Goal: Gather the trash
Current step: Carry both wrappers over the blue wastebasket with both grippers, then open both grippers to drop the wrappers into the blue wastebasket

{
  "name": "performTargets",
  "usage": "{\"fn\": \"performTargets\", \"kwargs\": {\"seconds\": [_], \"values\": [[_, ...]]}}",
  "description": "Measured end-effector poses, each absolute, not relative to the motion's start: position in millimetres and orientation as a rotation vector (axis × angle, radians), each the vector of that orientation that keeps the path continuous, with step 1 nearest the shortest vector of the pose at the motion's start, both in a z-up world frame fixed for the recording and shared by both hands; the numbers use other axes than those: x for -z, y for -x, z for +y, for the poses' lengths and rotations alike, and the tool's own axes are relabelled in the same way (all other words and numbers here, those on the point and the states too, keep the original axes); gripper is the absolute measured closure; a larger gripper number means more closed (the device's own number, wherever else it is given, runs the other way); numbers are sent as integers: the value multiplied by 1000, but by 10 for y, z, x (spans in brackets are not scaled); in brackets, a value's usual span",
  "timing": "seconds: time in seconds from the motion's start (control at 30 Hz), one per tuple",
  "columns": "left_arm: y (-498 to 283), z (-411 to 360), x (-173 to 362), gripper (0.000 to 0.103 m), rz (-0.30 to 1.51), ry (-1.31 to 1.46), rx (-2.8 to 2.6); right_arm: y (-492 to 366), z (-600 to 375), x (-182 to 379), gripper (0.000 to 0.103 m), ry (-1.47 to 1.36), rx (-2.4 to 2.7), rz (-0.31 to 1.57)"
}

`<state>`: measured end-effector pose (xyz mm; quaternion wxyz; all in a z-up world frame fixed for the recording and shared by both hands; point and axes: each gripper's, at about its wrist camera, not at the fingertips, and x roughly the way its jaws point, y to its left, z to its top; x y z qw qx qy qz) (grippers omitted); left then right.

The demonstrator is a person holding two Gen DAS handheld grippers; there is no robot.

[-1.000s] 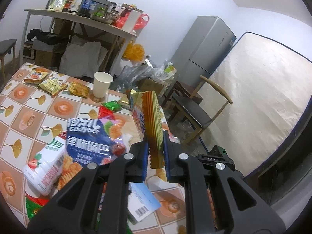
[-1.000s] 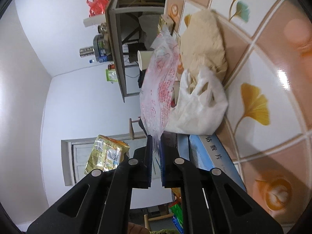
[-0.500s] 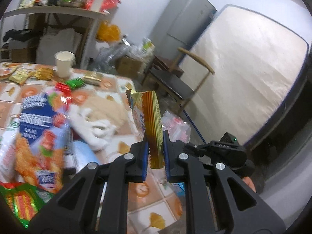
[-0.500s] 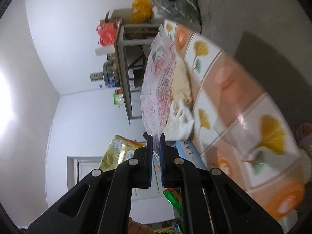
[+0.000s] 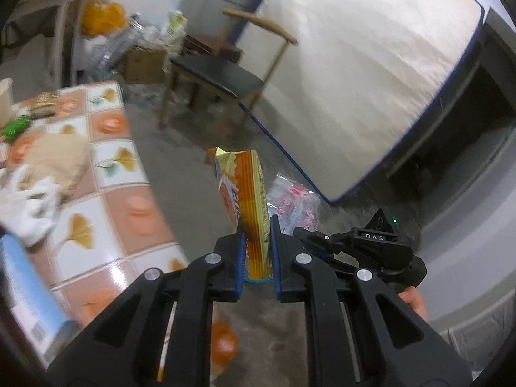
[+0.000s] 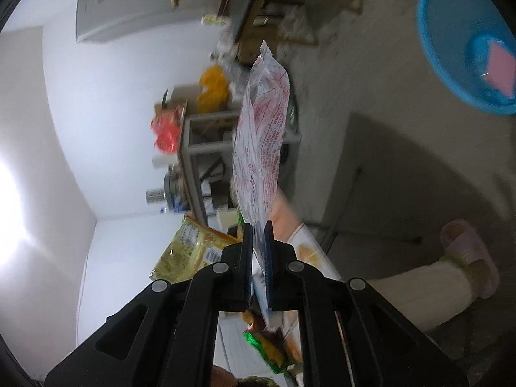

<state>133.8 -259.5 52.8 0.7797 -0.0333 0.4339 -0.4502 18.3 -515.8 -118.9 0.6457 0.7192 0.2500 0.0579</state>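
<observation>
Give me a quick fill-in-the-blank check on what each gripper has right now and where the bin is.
1. The left gripper jaws are shut on a yellow and ____ snack wrapper.
2. The right gripper holds a clear wrapper printed in ____.
3. The basket on the floor is ____ in colour.

Missing words: orange; red; blue

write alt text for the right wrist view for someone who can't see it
The right gripper has its jaws shut on a clear plastic wrapper with red print, held out over a grey concrete floor. A round blue plastic basin with something pink inside sits on the floor at upper right, and a foot in a pale pink slipper shows at right.
</observation>
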Motion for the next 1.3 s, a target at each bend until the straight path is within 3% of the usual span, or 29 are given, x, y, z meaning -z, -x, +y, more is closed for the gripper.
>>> {"fn": "performTargets", "kwargs": {"seconds": [0.37, 0.87, 0.9, 0.97, 1.0, 1.03, 1.17, 1.3], "values": [[-1374, -3768, 78, 91, 1163, 17, 1073, 552, -5893, 1843, 96, -1722, 121, 543], [-1435, -5205, 1248, 90, 1400, -151, 1081, 678, -6549, 2579, 92, -1713, 399, 649], [-1421, -5279, 1304, 90, 1407, -163, 1089, 675, -6583, 2607, 90, -1702, 418, 656], [-1401, -5392, 1414, 82, 1429, -176, 1107, 687, -6688, 2687, 74, -1673, 475, 682], [-1395, -5445, 1465, 75, 1447, -177, 1111, 691, -6733, 2719, 64, -1660, 509, 690], [-1399, -5472, 1495, 69, 1463, -170, 1110, 723, -6779, 2749, 60, -1640, 558, 695], [-1384, -5470, 1518, 61, 1482, -136, 1112, 828, -6853, 2861, 58, -1638, 634, 693], [-1343, -5403, 1435, 59, 1453, -142, 1138, 953, -6818, 2891, 57, -1637, 648, 678]]}}
